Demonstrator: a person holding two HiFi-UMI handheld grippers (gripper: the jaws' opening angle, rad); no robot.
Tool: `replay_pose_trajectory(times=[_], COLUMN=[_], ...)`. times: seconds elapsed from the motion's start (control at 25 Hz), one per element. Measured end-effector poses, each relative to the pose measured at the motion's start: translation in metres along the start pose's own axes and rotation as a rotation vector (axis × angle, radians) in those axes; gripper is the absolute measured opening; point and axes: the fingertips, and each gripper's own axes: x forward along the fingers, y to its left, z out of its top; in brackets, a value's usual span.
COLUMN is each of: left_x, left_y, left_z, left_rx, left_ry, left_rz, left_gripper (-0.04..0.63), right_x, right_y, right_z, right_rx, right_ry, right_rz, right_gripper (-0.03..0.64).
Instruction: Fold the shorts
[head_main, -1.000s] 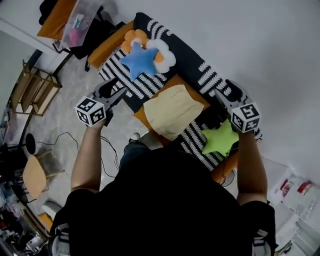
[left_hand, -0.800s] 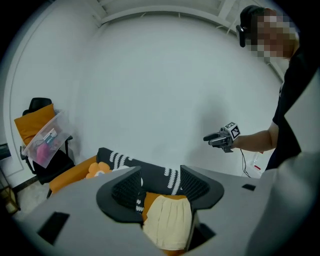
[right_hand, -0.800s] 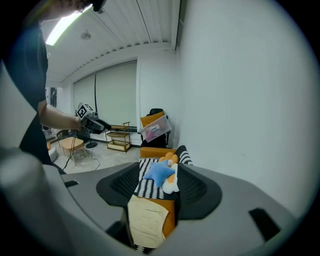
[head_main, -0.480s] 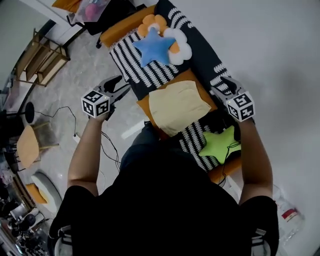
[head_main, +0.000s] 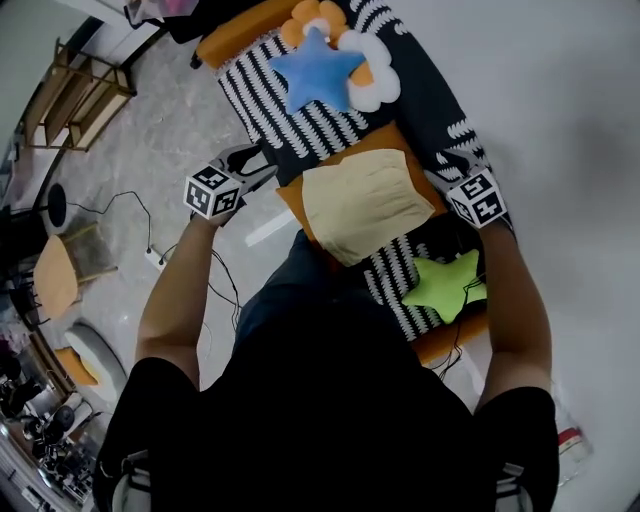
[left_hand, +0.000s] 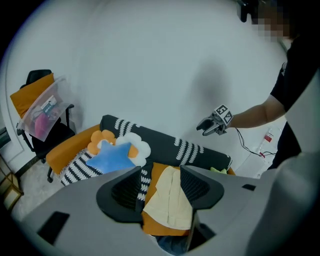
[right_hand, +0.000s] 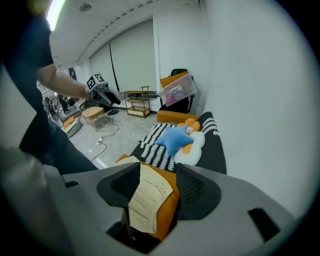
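Observation:
Cream shorts (head_main: 362, 203) lie flat on an orange cushion (head_main: 300, 205) on the striped sofa, also in the left gripper view (left_hand: 171, 200) and the right gripper view (right_hand: 148, 197). My left gripper (head_main: 262, 165) hangs in the air just left of the cushion, jaws apart and empty (left_hand: 161, 186). My right gripper (head_main: 447, 172) hovers over the sofa back at the shorts' right. Its jaws (right_hand: 157, 189) have just been closing a little, still wide apart with nothing between them. Each gripper shows in the other's view: the right gripper (left_hand: 212, 125), the left gripper (right_hand: 102, 93).
A blue star cushion (head_main: 318, 75) and a white-and-orange flower cushion (head_main: 378, 80) lie at the sofa's far end, a green star cushion (head_main: 445, 285) at the near end. A white wall runs along the right. On the floor to the left are a cable, a power strip (head_main: 155, 258) and a wooden shelf (head_main: 85, 95).
Both grippers have come down and drawn closer to the shorts, one on each side. The shorts lie as before.

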Motion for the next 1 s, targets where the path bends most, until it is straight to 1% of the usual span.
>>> replay_pose_trajectory(times=[0.2,0.36,0.56,0.68,0.8,0.92,1.0], left_x=[0.038,0.072,0.102,0.118,0.138,0.160,0.173], left_y=[0.023,0.031,0.058,0.072,0.071,0.075,0.076], left_z=[-0.038,-0.059,-0.080,-0.093,-0.112,-0.130,-0.144], left_rx=[-0.021,-0.036,-0.022,-0.023,-0.015,0.001,-0.002], left_ry=[0.074,0.126,0.166,0.186,0.228,0.261,0.278], left_rz=[-0.037,-0.086,-0.112,-0.125,-0.160,-0.189,-0.203], left_gripper=[0.262,0.260,0.256,0.253,0.252,0.247,0.240], right_x=[0.051,0.083,0.133,0.162,0.185,0.207,0.219], right_y=[-0.005,-0.012,-0.020,-0.030,-0.035,-0.039,-0.040], right_z=[-0.021,-0.041,-0.060,-0.065,-0.082,-0.103,-0.116], right_rx=[0.010,0.013,-0.021,-0.004,0.024,0.019,0.011], right_ry=[0.085,0.147,0.234,0.267,0.311,0.355,0.386], right_rz=[0.038,0.079,0.133,0.145,0.165,0.188,0.200], right_gripper=[0.225,0.215,0.190,0.186,0.184,0.184,0.169])
